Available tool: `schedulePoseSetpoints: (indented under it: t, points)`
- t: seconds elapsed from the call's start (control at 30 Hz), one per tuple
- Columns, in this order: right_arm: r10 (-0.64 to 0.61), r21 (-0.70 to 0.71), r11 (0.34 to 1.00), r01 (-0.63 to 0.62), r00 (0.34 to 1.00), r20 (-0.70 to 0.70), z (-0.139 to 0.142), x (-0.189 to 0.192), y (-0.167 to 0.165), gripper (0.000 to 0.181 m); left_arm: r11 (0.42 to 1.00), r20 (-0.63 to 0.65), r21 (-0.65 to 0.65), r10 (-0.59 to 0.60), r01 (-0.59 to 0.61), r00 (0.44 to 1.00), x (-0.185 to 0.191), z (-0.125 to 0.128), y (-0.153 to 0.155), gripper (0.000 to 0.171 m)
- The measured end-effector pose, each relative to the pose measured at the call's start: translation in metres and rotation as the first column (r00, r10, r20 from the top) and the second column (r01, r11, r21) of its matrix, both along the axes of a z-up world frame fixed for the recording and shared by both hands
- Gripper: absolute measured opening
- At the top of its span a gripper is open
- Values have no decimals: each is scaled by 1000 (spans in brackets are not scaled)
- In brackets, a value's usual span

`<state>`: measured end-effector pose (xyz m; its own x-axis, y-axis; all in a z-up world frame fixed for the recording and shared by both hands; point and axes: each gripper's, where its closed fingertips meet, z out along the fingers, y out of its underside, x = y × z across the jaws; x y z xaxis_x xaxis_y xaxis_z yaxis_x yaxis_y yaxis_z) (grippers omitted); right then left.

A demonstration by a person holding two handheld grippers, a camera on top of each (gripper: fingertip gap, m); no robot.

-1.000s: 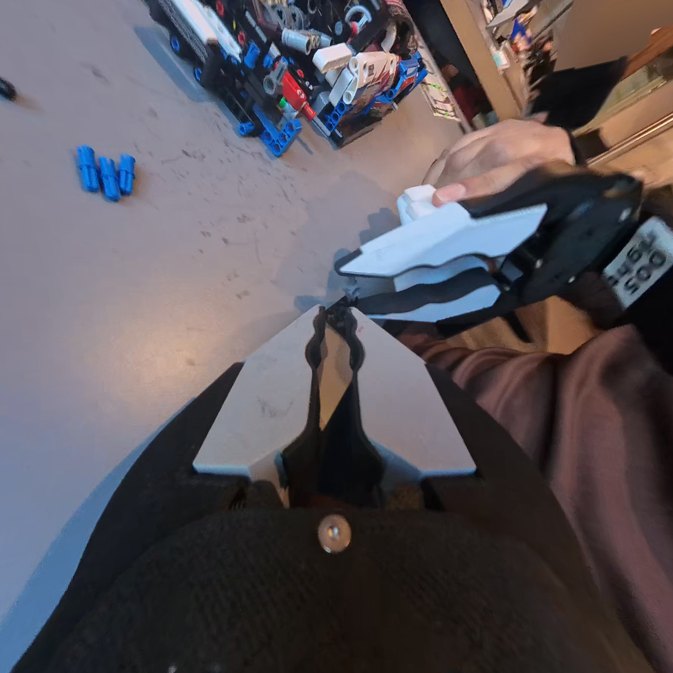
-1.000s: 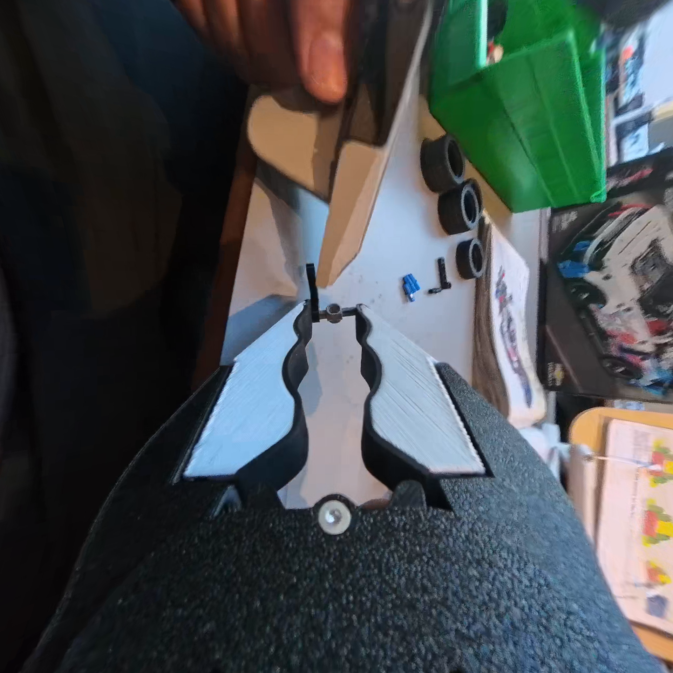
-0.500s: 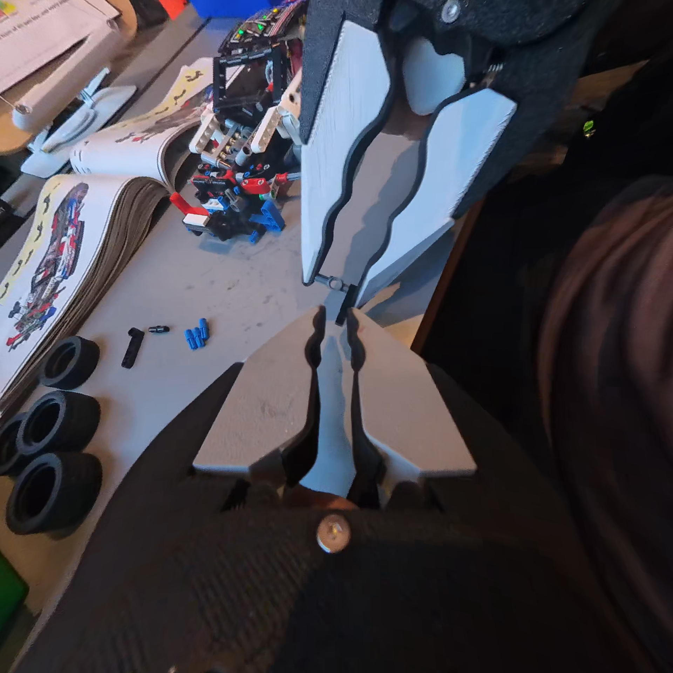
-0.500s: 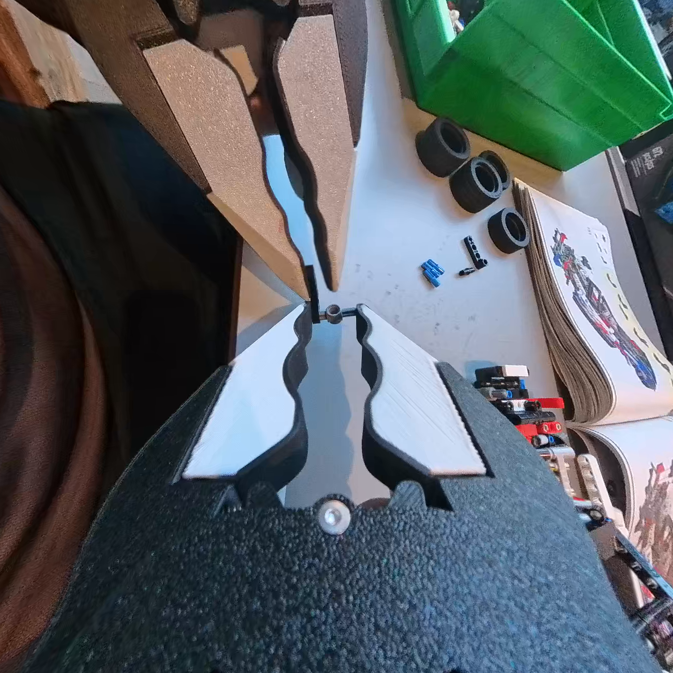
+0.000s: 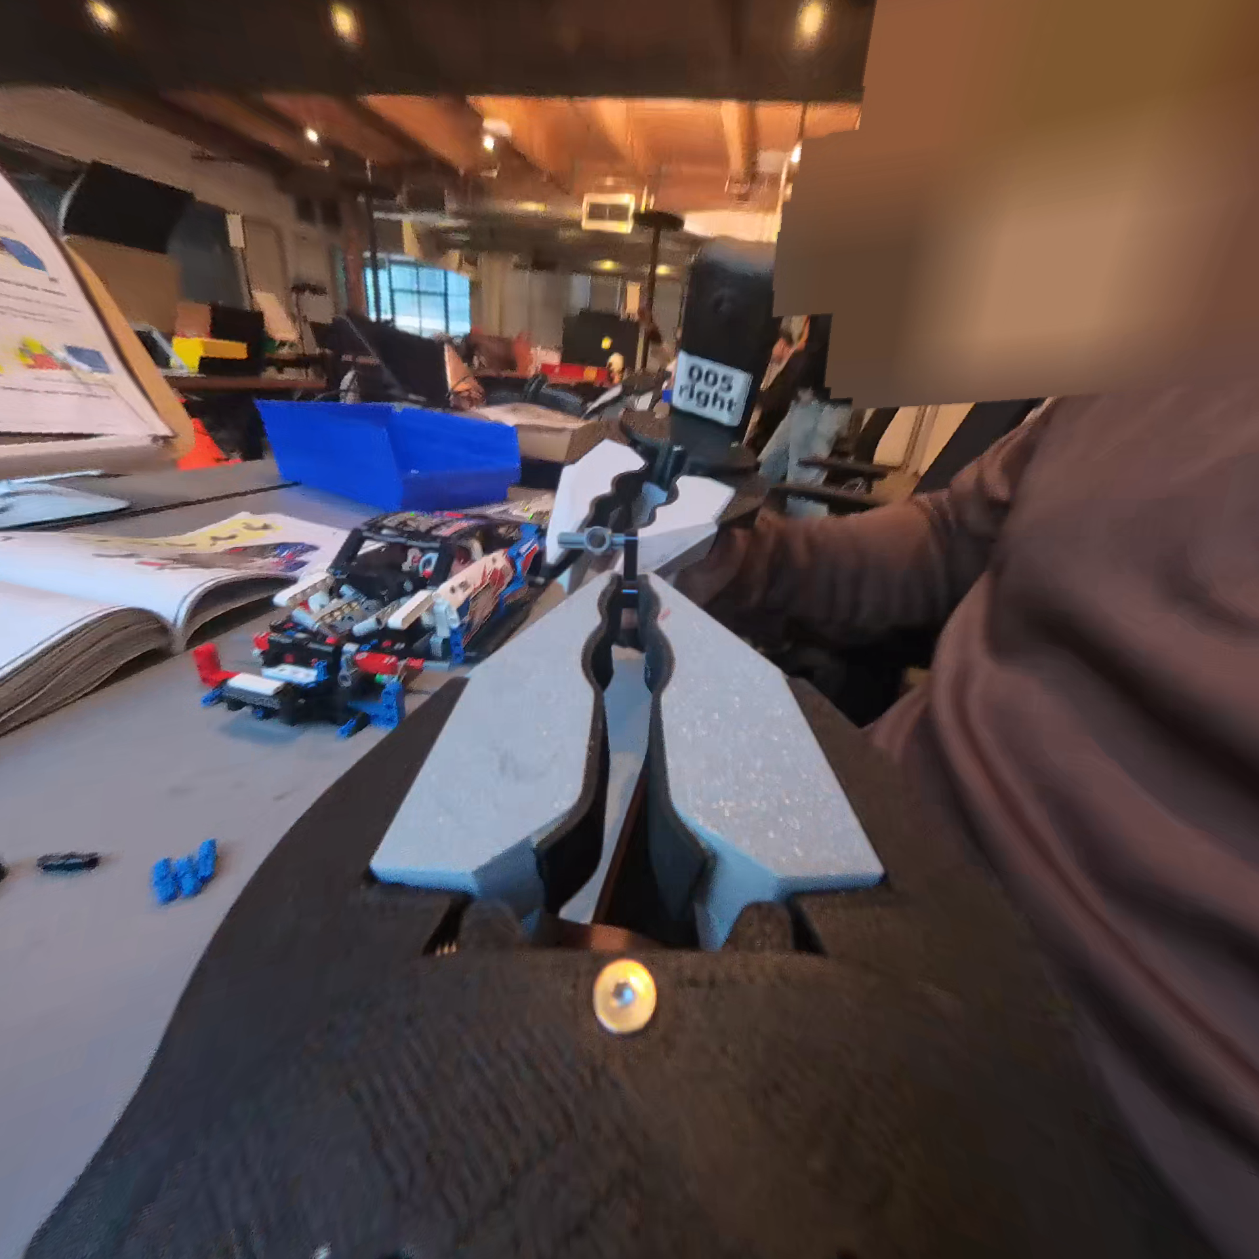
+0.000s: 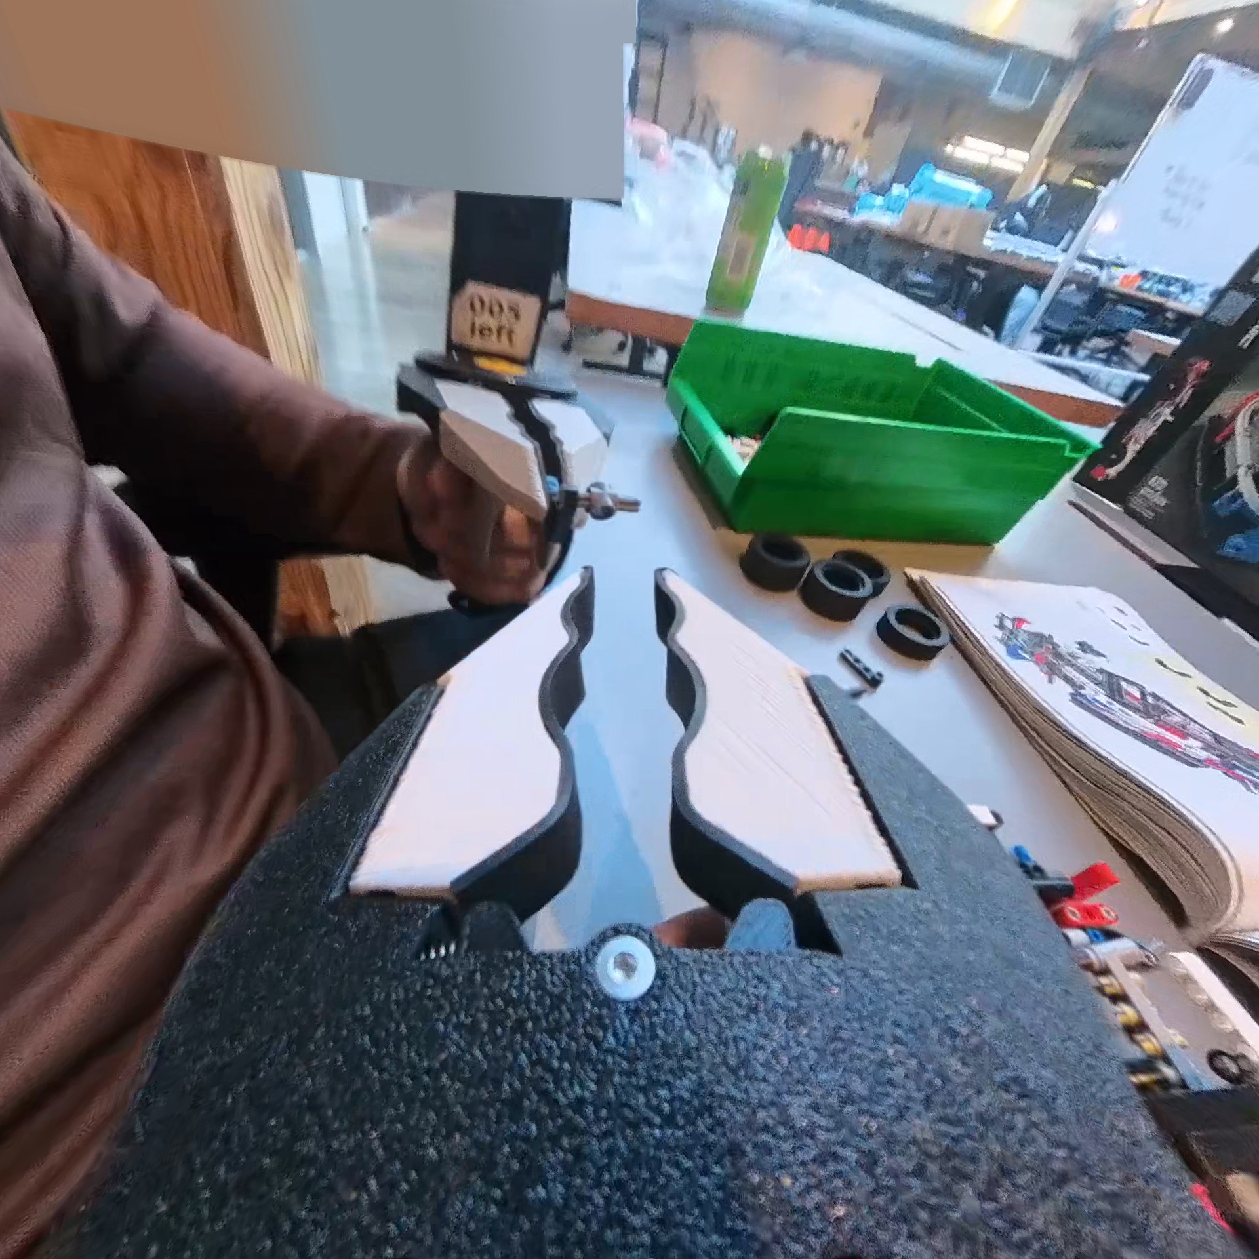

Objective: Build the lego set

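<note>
My left gripper (image 5: 627, 594) is shut on a small black pin piece with a grey axle connector (image 5: 596, 539) on its end, held in the air above the table's near edge. It also shows in the right wrist view (image 6: 553, 501), with the grey connector (image 6: 603, 501) sticking out to the right. My right gripper (image 6: 622, 576) is open and empty, a short way back from that piece; its white fingers (image 5: 587, 487) show just behind the connector. The part-built lego car (image 5: 402, 613) sits on the grey table (image 5: 102, 783), left of both grippers.
An open instruction book (image 6: 1124, 715) lies beside the car. Three black tyres (image 6: 838, 589) and a green bin (image 6: 865, 443) are ahead on the right. Blue pins (image 5: 184, 875), a short black beam (image 6: 862, 669) and a blue bin (image 5: 395, 449) are on the table. The person's sleeve (image 5: 1056, 647) is close by.
Both views swung up from looking down at the table to level. My right gripper opened, let go of the small piece and drew back. My left gripper keeps hold of it.
</note>
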<state>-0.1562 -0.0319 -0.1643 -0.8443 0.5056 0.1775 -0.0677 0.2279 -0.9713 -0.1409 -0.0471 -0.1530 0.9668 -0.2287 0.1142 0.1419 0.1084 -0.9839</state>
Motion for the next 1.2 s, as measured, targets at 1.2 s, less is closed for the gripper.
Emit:
schedulePoseSetpoints:
  t: [1.2]
  points:
    - [93,-170,981,-89,996,15,31,7,-18,23,981,352,111,-191,162,916,6,21,0,2]
